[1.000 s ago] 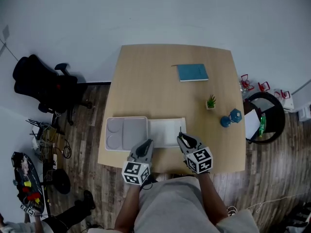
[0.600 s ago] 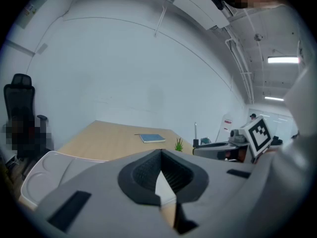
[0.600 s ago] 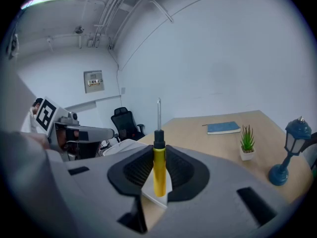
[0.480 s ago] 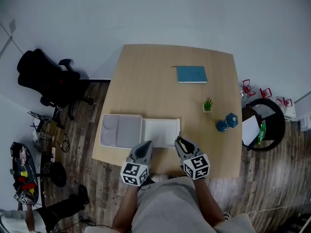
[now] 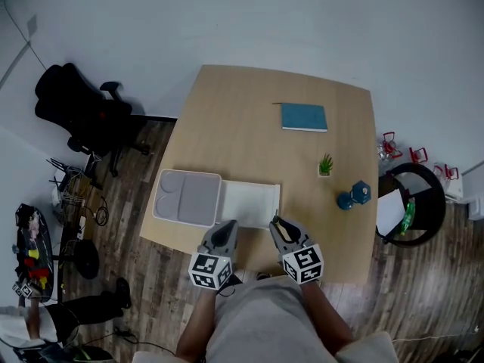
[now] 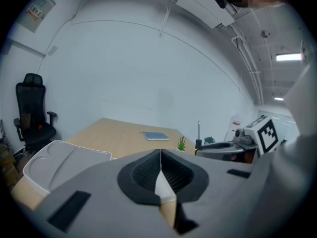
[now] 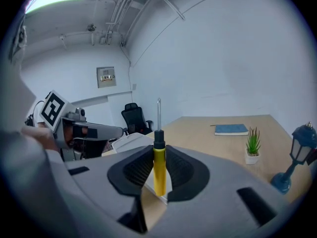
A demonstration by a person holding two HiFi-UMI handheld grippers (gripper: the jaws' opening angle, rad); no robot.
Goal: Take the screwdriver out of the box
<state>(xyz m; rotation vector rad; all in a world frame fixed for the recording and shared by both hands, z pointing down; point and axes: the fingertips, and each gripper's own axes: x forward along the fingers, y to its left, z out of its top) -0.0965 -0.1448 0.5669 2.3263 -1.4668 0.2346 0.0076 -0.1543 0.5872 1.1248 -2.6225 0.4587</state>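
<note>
Tabletop [image 5: 249, 127]: open box [image 5: 249, 203]; screwdriver [image 7: 159, 170] clamped in right gripper [image 5: 279, 228].

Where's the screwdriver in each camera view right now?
Head view: screwdriver low centre, upright in the right gripper.
Left gripper view: screwdriver right of centre, shaft upright.
Right gripper view: screwdriver dead centre, clamped between the jaws.
Shared landmark: blue notebook, visible in all three.

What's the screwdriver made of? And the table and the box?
Screwdriver: the handle looks like smooth yellow plastic with a black collar, and the thin shaft looks like shiny metal.
Table: wood or wood-look laminate, going by its even, matte tan top.
Box: probably plastic, since it is plain white and smooth, though the look leaves it open.
</note>
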